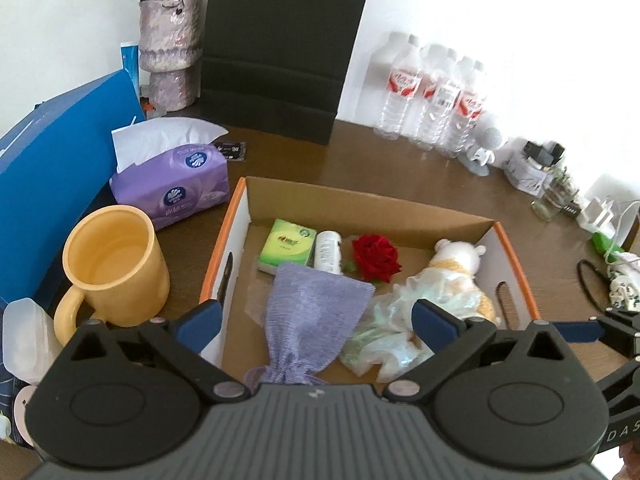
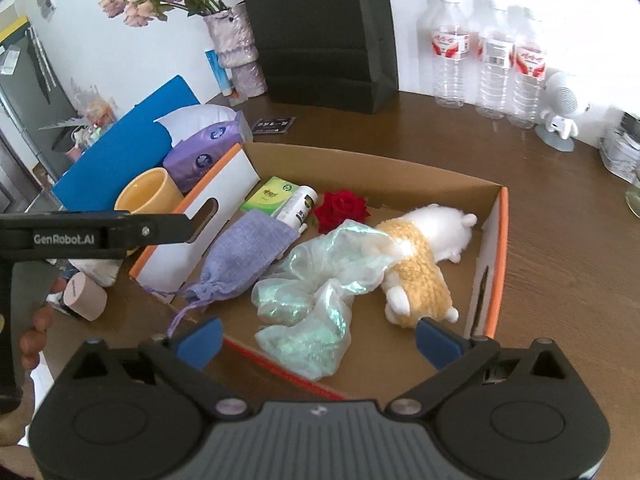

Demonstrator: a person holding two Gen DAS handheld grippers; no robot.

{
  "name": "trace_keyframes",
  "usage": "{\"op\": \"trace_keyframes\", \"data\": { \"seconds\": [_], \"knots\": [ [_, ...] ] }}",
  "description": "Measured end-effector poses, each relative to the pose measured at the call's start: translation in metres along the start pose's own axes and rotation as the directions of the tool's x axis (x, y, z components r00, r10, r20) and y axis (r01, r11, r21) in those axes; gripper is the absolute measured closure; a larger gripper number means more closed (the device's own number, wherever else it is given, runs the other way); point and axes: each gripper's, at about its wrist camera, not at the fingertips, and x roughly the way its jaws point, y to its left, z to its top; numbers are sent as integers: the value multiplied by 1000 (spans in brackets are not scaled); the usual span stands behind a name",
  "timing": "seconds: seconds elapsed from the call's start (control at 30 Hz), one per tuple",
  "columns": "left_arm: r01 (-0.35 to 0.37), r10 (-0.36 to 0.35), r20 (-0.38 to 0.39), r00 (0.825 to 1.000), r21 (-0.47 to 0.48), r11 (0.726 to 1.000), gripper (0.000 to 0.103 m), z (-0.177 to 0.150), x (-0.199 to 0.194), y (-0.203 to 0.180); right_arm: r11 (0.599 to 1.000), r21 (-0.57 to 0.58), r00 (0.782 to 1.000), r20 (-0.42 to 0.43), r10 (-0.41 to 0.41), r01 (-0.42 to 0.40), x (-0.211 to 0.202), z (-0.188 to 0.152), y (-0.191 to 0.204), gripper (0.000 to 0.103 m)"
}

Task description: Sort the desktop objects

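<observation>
Hovering over the cardboard box [image 2: 502, 216], both the left gripper [image 1: 316, 322] and right gripper [image 2: 318, 342] have jaws spread wide, nothing in them. Already in the box: purple drawstring pouch [image 2: 244, 258], iridescent organza bag [image 2: 320, 296], plush toy [image 2: 420, 256], red rose [image 2: 344, 206], green packet [image 2: 270, 196] and a small white bottle [image 2: 300, 208]. All soft, light stuff except the bottle. The yellow mug [image 1: 116, 264] beside the box looks like the next candidate: stiff, breakable, smooth, so I'd pinch the rim or handle. The tissue pack [image 1: 180, 184] and blue folder [image 1: 56, 200] crowd it.
</observation>
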Motion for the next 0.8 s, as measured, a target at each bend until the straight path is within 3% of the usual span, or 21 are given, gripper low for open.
{"op": "trace_keyframes", "data": {
  "seconds": [0.43,0.8],
  "knots": [
    [2,-1,52,999,-14,1000,0,-23,-41,-12,998,30,998,3,-57,57,-36,-32,2,0],
    [-30,30,-1,1000,-14,999,0,-44,-58,-19,990,73,993,-7,-119,119,-54,-52,7,0]
  ]
}}
